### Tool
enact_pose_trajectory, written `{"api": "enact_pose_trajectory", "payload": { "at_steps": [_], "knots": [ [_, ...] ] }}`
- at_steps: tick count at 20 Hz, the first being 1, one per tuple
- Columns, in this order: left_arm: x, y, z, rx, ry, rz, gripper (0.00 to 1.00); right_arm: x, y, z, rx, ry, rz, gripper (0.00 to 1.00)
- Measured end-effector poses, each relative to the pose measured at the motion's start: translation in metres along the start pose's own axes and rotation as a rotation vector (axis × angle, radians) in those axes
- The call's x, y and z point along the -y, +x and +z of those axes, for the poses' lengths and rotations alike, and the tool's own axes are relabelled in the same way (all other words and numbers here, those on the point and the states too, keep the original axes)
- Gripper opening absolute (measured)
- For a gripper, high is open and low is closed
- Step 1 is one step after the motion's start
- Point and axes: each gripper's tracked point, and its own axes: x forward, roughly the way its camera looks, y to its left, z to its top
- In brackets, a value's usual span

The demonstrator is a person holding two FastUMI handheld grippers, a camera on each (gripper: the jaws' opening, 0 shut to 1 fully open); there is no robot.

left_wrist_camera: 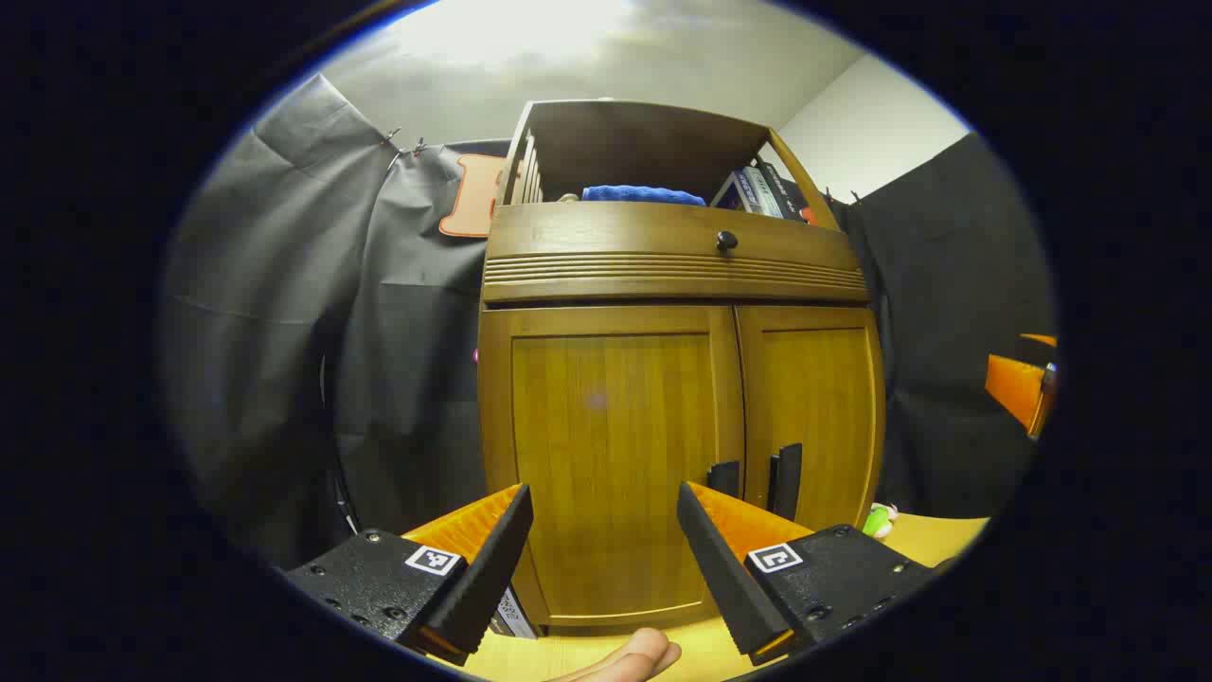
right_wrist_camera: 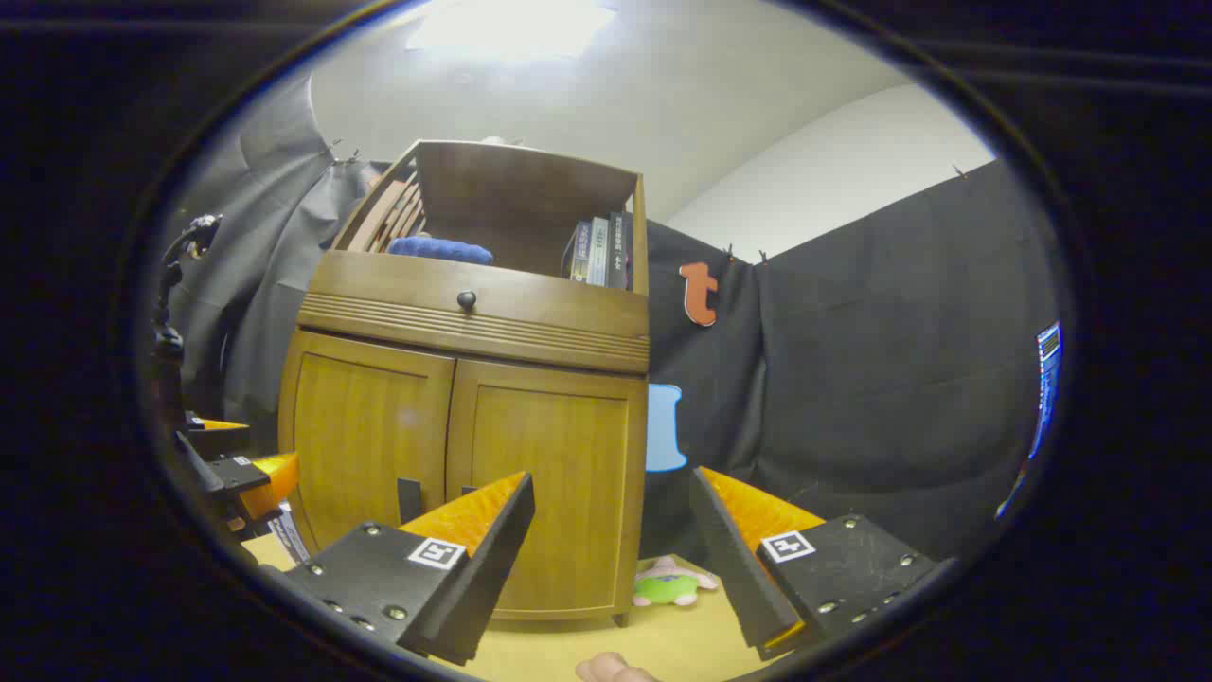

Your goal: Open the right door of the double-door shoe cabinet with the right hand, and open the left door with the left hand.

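In the left gripper view, the left gripper point(left_wrist_camera: 604, 549), with its orange-and-black wedge fingers, is seen spread wide and holding nothing. Straight ahead of it stands the brown wooden double-door shoe cabinet point(left_wrist_camera: 677, 284), raised on a pale wooden tabletop point(left_wrist_camera: 937, 535). The left door point(left_wrist_camera: 606, 455) lies directly beyond the gap between the fingers and is closed. The right door point(left_wrist_camera: 814, 417) sits ahead and to the right, also closed. Two dark vertical handles flank the seam between the doors; the left handle point(left_wrist_camera: 724, 476) is seen just above the tip of the right-hand finger, and the right handle point(left_wrist_camera: 786, 480) just beyond it. A folded blue cloth point(left_wrist_camera: 642, 194) and some upright books point(left_wrist_camera: 762, 191) rest in the open shelf on top. In the right gripper view, the right gripper point(right_wrist_camera: 614, 554) is likewise held wide apart and empty, with the cabinet ahead and to the left of it. The right door is seen beyond its left-hand finger, shut, and a small green plush toy point(right_wrist_camera: 668, 587) lies on the tabletop ahead between the fingers. The left gripper is glimpsed far off to the left. Neither door is judged to have been started: the approach is in hand. The next move is judged to call for the right gripper to be shifted leftward and forward until the right handle sits between its fingers, then closed and drawn back.
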Motion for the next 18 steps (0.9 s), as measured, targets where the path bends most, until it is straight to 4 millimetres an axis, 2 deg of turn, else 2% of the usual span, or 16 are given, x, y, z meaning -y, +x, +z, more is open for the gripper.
{"api": "enact_pose_trajectory", "payload": {
  "at_steps": [2,3,6,7,8,9,10,12,15,18],
  "knots": [
    [-0.005,-0.001,0.0,-0.006,-0.014,0.008,0.93,-0.006,0.004,-0.006,-0.035,0.002,0.023,0.93],
    [-0.006,-0.002,0.001,-0.006,-0.022,0.008,0.93,-0.01,0.006,-0.007,-0.049,0.005,0.034,0.98],
    [-0.01,-0.005,0.004,-0.004,-0.05,0.011,0.93,-0.012,0.011,-0.011,-0.078,0.011,0.033,0.98],
    [-0.013,-0.007,0.004,-0.005,-0.054,0.016,0.92,-0.013,0.013,-0.012,-0.082,0.012,0.029,0.93],
    [-0.013,-0.008,0.005,-0.004,-0.053,0.021,0.92,-0.014,0.015,-0.016,-0.085,0.01,0.025,0.98],
    [-0.011,-0.01,0.004,-0.006,-0.049,0.019,0.92,-0.017,0.017,-0.018,-0.089,0.004,0.025,0.93],
    [-0.009,-0.011,0.004,-0.007,-0.049,0.013,0.92,-0.019,0.019,-0.023,-0.094,-0.006,0.025,0.98],
    [0.001,-0.011,0.005,-0.004,-0.047,-0.024,0.92,-0.02,0.015,-0.031,-0.102,0.001,0.019,0.98],
    [0.01,-0.006,-0.004,-0.029,-0.032,-0.059,0.92,-0.031,0.022,-0.035,-0.111,0.027,0.031,0.98],
    [0.01,0.001,-0.01,-0.049,-0.02,-0.062,0.92,-0.045,0.034,-0.034,-0.102,0.021,0.044,0.98]
  ]
}}
